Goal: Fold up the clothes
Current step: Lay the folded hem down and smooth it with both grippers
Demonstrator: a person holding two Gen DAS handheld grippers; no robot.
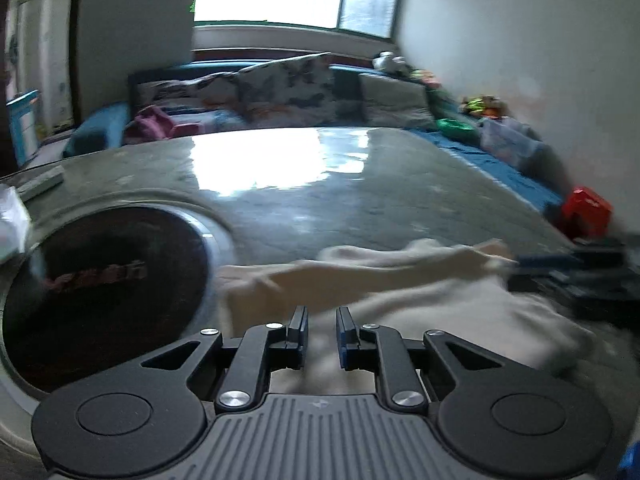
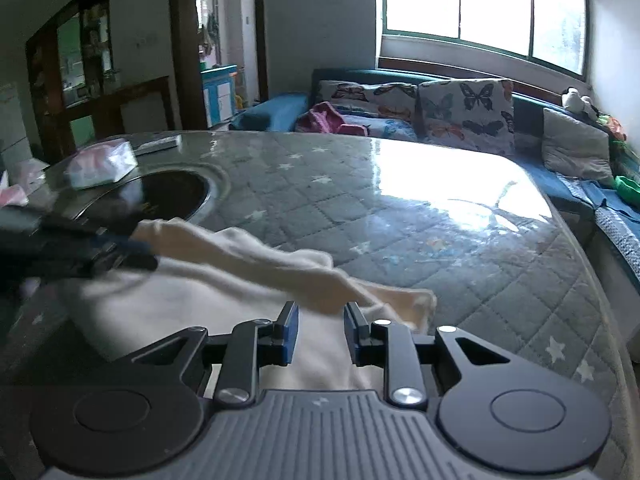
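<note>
A cream-white garment (image 1: 400, 292) lies bunched on the grey quilted table, also in the right wrist view (image 2: 248, 280). My left gripper (image 1: 322, 320) hovers over its near edge, jaws a little apart with cloth showing in the gap, nothing clamped. My right gripper (image 2: 320, 316) sits over the garment's other end, jaws apart. In the left wrist view the right gripper (image 1: 560, 268) shows blurred at the right, against a raised fold. In the right wrist view the left gripper (image 2: 80, 248) shows blurred at the left, by a fold.
A round black inset (image 1: 104, 292) sits in the table (image 1: 360, 184) at the left. A tissue pack (image 2: 100, 164) lies beyond it. A red box (image 1: 586, 210) stands at the right edge. A blue sofa with butterfly cushions (image 2: 440, 108) runs behind.
</note>
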